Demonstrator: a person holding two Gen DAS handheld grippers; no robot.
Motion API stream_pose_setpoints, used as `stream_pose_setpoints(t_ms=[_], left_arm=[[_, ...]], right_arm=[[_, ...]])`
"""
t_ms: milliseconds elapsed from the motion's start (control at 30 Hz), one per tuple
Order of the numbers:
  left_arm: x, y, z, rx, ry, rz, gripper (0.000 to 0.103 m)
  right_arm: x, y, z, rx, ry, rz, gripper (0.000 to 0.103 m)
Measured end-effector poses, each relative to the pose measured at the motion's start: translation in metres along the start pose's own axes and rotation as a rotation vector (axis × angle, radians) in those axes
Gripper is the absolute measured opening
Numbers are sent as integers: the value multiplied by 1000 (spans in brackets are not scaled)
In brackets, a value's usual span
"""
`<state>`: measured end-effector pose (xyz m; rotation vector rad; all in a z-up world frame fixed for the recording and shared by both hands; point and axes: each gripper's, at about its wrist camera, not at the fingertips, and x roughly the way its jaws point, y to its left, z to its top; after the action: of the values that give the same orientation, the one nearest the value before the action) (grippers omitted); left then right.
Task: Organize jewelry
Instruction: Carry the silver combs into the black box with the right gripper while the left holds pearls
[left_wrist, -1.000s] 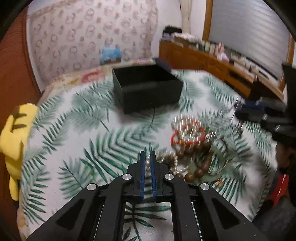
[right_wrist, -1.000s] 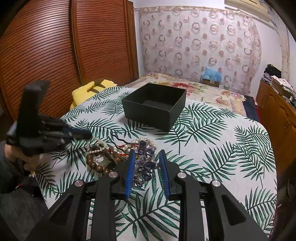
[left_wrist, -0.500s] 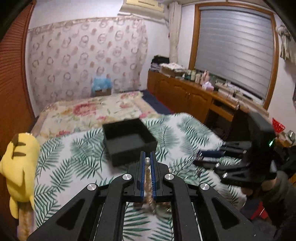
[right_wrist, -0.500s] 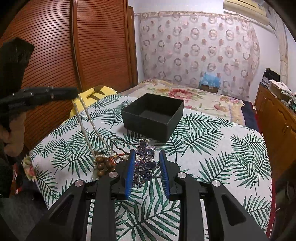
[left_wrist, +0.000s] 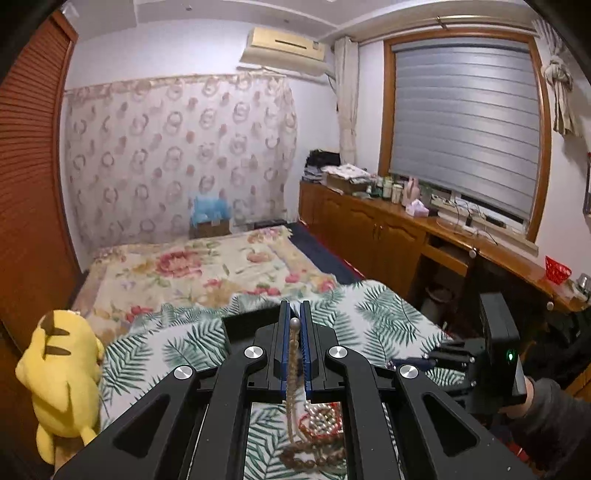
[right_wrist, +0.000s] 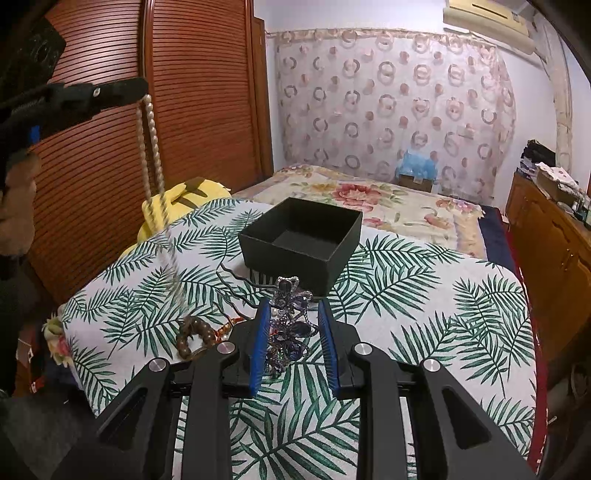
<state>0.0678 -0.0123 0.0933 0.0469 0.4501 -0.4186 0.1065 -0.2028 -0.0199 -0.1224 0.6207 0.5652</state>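
Left claw (left_wrist: 294, 325), in its own view, is pinching the pearl necklace (left_wrist: 294, 354) between closed pads, the strand hanging down toward the heaped bracelets (left_wrist: 319, 424) on the surface (left_wrist: 388, 317). To finish this step well, it should carry the strand over the black box (left_wrist: 240, 321) just ahead, then lower slowly so the tail coils inside.

Right claw (right_wrist: 291, 328), in its view, is resting with its 2 pads apart around the purple butterfly hairpin (right_wrist: 290, 321), just short of the black box. Closing evenly on the ornament's middle should avoid snagging the brown beads (right_wrist: 194, 334) left of it.
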Motion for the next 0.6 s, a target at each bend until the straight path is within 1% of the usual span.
stream_pose_setpoints(t_ms=[267, 600], left_arm=[[15, 16, 11, -7, 7, 40, 5], [46, 40, 17, -23, 33, 77, 5]], right_arm=[[15, -2, 20, -27, -1, -5, 28], [75, -19, 68, -42, 15, -23, 28]])
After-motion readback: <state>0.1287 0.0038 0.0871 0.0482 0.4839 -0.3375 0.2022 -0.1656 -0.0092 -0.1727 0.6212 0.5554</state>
